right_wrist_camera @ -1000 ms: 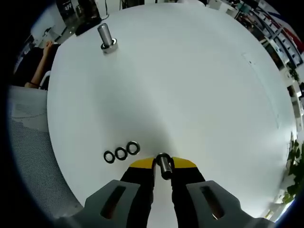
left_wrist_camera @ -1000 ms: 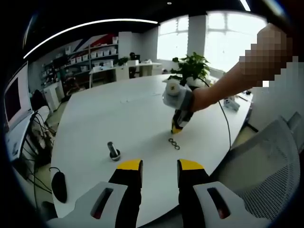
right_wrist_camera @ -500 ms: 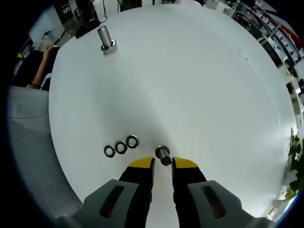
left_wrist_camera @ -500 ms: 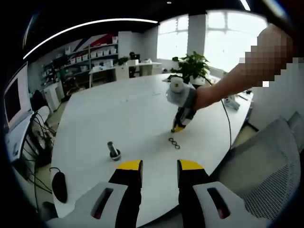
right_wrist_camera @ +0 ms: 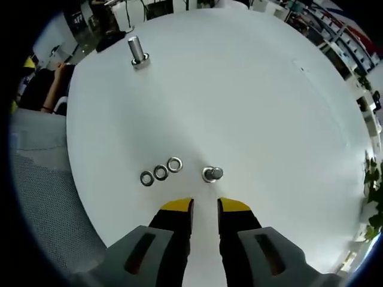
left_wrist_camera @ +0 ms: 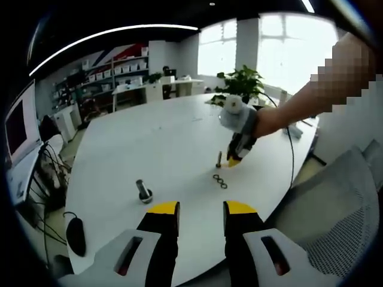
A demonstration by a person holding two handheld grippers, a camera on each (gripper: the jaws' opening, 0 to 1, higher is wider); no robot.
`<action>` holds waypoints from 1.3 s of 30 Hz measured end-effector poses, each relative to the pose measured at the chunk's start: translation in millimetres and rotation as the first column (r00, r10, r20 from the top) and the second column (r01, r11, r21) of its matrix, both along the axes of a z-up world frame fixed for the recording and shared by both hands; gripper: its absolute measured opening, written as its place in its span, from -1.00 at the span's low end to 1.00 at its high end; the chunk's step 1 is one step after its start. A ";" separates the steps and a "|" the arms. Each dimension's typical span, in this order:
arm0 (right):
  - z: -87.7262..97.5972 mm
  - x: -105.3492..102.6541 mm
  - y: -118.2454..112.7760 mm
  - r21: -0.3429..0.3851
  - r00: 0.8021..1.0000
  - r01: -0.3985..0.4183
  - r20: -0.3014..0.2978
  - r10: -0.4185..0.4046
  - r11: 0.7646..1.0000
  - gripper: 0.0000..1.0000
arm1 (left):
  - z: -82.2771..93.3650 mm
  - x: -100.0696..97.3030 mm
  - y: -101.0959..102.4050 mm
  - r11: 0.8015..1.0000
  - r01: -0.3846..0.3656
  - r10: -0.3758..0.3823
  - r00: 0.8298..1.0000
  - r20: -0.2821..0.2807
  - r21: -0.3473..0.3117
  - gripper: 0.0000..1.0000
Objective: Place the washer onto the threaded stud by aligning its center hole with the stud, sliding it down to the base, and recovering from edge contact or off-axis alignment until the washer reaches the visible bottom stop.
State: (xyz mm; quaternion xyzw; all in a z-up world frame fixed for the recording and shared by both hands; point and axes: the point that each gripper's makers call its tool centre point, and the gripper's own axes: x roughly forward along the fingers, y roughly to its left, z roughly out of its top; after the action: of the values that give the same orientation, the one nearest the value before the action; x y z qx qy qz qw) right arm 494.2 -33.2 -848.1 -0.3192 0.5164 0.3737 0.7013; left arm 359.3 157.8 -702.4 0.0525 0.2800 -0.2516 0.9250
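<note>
Hovering R gripper [right_wrist_camera: 204, 206] over stud [right_wrist_camera: 211, 174], jaws apart.

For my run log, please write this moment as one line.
right claw: open, empty | stud: upright on table | washers: three, untouched | left claw: open

The left gripper [left_wrist_camera: 201, 210] hangs above the near edge of a white oval tabletop [left_wrist_camera: 161, 143], its yellow-tipped jaws apart with nothing between them; a threaded stud [left_wrist_camera: 143, 191] stands upright to the left of them; three washers [left_wrist_camera: 219, 180] lie in a short row farther in; just beyond them a second stud [left_wrist_camera: 219, 159] stands upright; the right gripper [left_wrist_camera: 233, 162] hovers close beside it, held by a person's hand [left_wrist_camera: 269, 119]; a potted plant [left_wrist_camera: 239, 84] sits at the far edge; a mesh chair [left_wrist_camera: 335, 197] stands at the right.
</note>
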 end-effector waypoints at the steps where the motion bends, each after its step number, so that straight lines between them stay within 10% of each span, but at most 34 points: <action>1: -0.6 -1.6 0.0 0.001 1.000 -0.001 -0.003 0.001 1.000 -0.64 | 0.1 0.2 0.2 1.000 -0.001 0.001 1.000 0.000 0.001 -0.45; 39: -10.3 -52.1 49.4 0.077 0.995 -0.072 -0.066 0.077 0.994 -0.59 | 1.2 -0.2 2.7 1.000 -0.005 0.005 1.000 0.003 0.014 -0.45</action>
State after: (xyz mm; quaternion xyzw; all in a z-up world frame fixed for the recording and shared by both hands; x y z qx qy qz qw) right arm 442.1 16.2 -858.4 -0.2989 0.5136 0.4292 0.6802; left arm 359.1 160.5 -701.1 0.0587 0.2804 -0.2472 0.9257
